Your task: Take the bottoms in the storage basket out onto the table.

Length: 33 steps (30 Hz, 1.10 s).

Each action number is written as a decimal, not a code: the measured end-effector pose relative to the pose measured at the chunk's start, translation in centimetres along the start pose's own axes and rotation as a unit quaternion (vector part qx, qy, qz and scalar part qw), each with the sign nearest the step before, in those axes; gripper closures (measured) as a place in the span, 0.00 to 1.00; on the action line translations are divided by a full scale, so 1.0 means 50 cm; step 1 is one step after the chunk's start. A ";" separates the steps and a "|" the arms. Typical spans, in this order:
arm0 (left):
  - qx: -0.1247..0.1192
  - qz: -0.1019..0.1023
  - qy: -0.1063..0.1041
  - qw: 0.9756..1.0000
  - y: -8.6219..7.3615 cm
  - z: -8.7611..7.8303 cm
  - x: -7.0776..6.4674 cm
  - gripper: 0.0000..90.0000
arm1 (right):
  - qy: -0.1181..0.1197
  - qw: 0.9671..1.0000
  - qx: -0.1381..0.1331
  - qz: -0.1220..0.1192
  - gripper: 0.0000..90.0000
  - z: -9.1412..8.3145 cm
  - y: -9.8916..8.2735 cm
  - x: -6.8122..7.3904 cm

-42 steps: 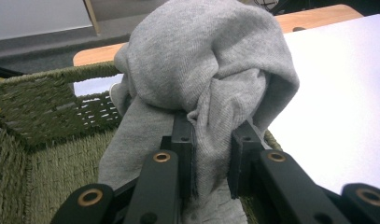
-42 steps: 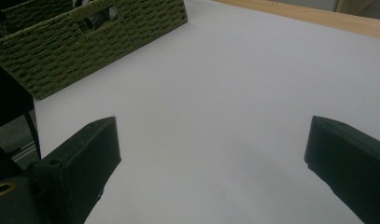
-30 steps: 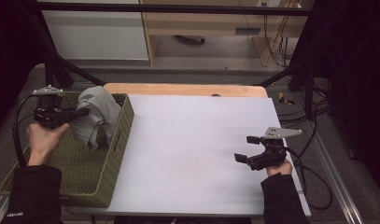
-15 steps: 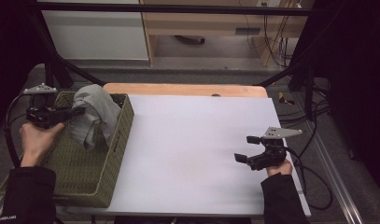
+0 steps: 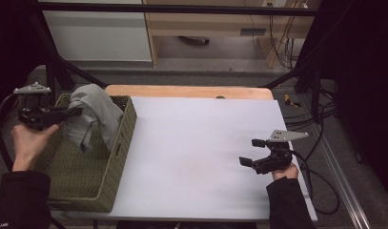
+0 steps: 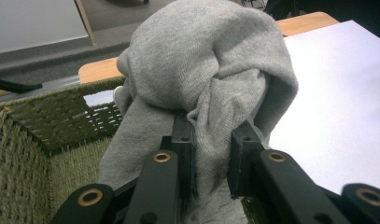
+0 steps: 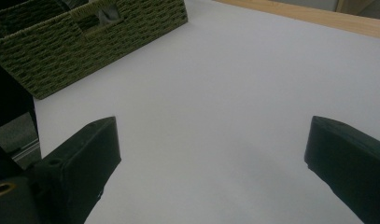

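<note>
Grey cloth (image 5: 94, 117) is higher than before, clamped by left gripper (image 5: 70, 113) over basket (image 5: 86, 186); right gripper (image 5: 252, 152) (jaws wide apart) waits on table (image 5: 196, 143).

Bunched grey cloth (image 5: 94, 114) hangs lifted above the woven basket (image 5: 86, 191).

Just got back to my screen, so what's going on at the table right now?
A person is working with a gripper in each hand. The left gripper is clamped on a grey cloth and holds it bunched above the green basket, its lower end hanging inside. The right gripper hovers over the white table with its jaws wide open and nothing between them.
</note>
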<state>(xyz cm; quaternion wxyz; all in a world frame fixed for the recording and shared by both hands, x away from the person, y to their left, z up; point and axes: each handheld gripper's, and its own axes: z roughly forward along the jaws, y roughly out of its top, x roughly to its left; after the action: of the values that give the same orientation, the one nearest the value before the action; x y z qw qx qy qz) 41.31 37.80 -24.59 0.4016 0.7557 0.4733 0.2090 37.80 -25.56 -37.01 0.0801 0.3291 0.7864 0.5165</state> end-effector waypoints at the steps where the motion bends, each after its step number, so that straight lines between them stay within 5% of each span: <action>1: 0.000 0.001 0.000 1.000 0.001 -0.002 0.000 0.84 | 0.000 1.000 0.000 -0.001 0.04 0.000 0.000 0.000; 33: 0.002 0.005 -0.027 1.000 0.036 -0.055 -0.004 0.84 | 0.000 1.000 0.000 -0.001 0.04 0.001 0.000 0.000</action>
<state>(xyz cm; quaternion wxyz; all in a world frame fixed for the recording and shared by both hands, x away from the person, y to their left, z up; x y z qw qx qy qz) 40.30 38.33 -21.54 0.4115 0.7644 0.4586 0.1896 37.83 -25.54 -37.02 0.0802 0.3286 0.7868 0.5162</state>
